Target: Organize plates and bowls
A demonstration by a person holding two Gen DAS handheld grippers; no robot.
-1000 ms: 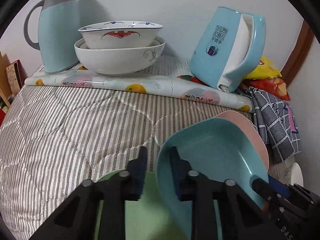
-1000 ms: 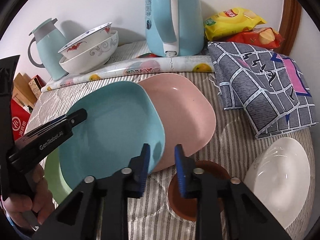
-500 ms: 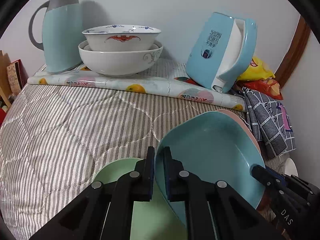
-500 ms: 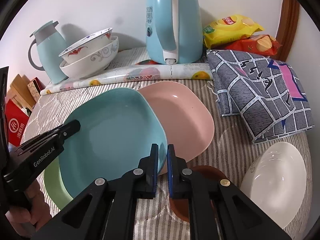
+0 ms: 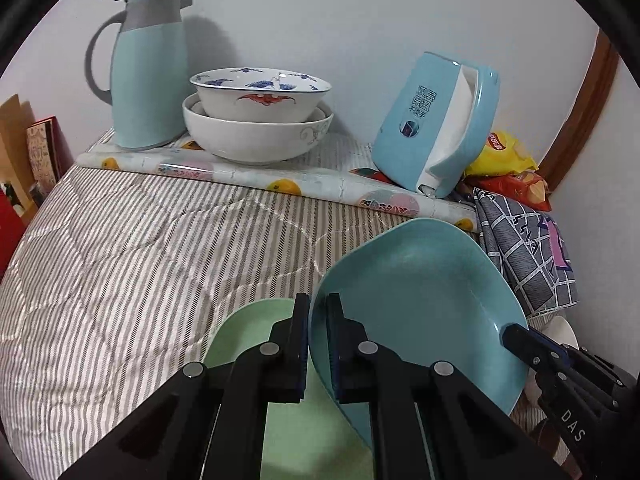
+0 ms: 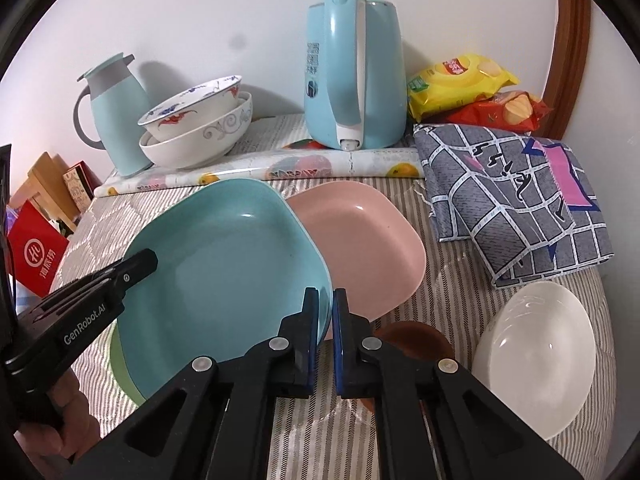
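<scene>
A square light-blue plate [image 5: 420,300] [image 6: 224,272] hangs tilted just above the striped bedding. My left gripper [image 5: 318,308] is shut on its left rim, and my right gripper [image 6: 325,300] is shut on the opposite rim. Beneath its left side lies a green plate [image 5: 248,328] [image 6: 124,376]. A pink plate [image 6: 360,248] rests partly under its right side. Two patterned bowls [image 5: 256,120] [image 6: 196,128] sit nested at the back.
A white bowl [image 6: 532,360] and a small brown bowl [image 6: 412,340] lie near the right gripper. At the back stand a blue thermos jug [image 5: 148,72] and a blue kettle [image 6: 352,80], with snack bags [image 6: 460,80] and a folded grey cloth [image 6: 512,192] to the right.
Both grippers closed onto the blue plate's opposite rims. The plate then rose a little off the green and pink plates.
</scene>
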